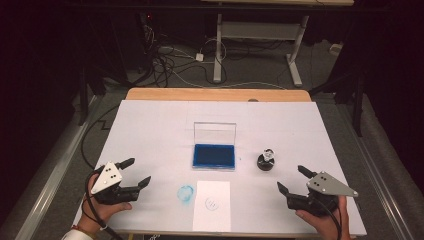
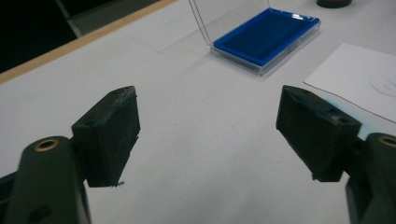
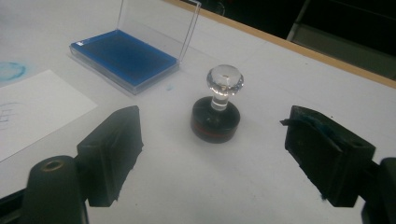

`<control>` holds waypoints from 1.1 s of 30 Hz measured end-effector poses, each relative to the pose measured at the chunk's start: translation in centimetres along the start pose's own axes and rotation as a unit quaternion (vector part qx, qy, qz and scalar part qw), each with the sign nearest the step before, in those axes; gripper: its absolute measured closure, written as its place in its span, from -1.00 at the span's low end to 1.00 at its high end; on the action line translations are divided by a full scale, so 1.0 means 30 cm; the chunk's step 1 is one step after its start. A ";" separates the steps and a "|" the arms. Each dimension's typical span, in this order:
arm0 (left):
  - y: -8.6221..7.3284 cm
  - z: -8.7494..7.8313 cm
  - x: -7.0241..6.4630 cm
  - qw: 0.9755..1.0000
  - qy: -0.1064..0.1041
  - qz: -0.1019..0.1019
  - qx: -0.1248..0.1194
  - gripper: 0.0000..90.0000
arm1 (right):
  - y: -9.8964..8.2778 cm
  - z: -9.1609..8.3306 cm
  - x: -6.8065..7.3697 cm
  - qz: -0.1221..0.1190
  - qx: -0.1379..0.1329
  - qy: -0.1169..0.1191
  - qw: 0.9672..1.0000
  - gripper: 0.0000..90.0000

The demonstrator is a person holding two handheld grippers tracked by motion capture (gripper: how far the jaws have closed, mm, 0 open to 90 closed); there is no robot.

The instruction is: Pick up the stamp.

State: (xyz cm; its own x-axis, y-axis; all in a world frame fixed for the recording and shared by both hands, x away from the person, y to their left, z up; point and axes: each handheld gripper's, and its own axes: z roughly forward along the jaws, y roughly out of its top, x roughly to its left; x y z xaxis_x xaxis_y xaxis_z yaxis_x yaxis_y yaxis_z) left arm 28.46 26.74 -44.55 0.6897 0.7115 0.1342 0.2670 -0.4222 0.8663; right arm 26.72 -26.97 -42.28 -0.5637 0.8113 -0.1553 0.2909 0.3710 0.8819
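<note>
A blue ink pad (image 1: 214,156) (image 2: 266,35) (image 3: 123,56) in a clear case with its lid raised lies at the table's middle. Right of it stands a round black stamp (image 1: 266,161) (image 3: 216,119) with a clear knob. A white paper sheet (image 1: 212,205) (image 2: 359,74) (image 3: 32,109) with a faint blue print lies at the front. My left gripper (image 1: 137,172) (image 2: 208,135) rests open at the front left, nothing between its jaws. At the front right my right gripper (image 1: 294,179) (image 3: 212,154) stands open, pointing at the stamp from a short way off.
A blue ink smudge (image 1: 185,193) (image 3: 10,71) marks the white table cover left of the paper. The table's wooden far edge (image 1: 215,94) shows beyond the cover. Cables and a desk frame (image 1: 260,45) sit on the floor behind.
</note>
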 end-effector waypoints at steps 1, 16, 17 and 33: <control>0.000 0.005 -0.004 1.000 -0.002 0.003 0.006 -0.54 | 0.000 0.000 0.000 0.000 0.000 0.000 1.000 -0.58; -0.007 0.030 -0.043 0.999 -0.035 0.021 0.031 -0.44 | 0.021 0.008 -0.014 -0.006 0.014 0.014 1.000 -0.52; -0.008 0.031 -0.044 0.999 -0.038 0.021 0.033 -0.44 | 0.024 0.012 -0.019 -0.004 0.018 0.012 1.000 -0.52; -0.018 0.044 -0.049 0.998 -0.041 0.019 0.048 -0.44 | 0.116 0.197 -0.070 -0.020 0.059 0.030 0.998 -0.40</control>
State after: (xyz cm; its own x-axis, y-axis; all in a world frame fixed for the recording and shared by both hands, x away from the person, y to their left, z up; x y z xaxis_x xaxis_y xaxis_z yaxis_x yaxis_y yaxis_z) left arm 28.19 25.19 -45.84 0.7523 0.6473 0.1226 0.3006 -0.5029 0.8104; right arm 33.49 -24.69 -41.51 -0.6205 0.7677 -0.1600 0.3534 0.4559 0.8169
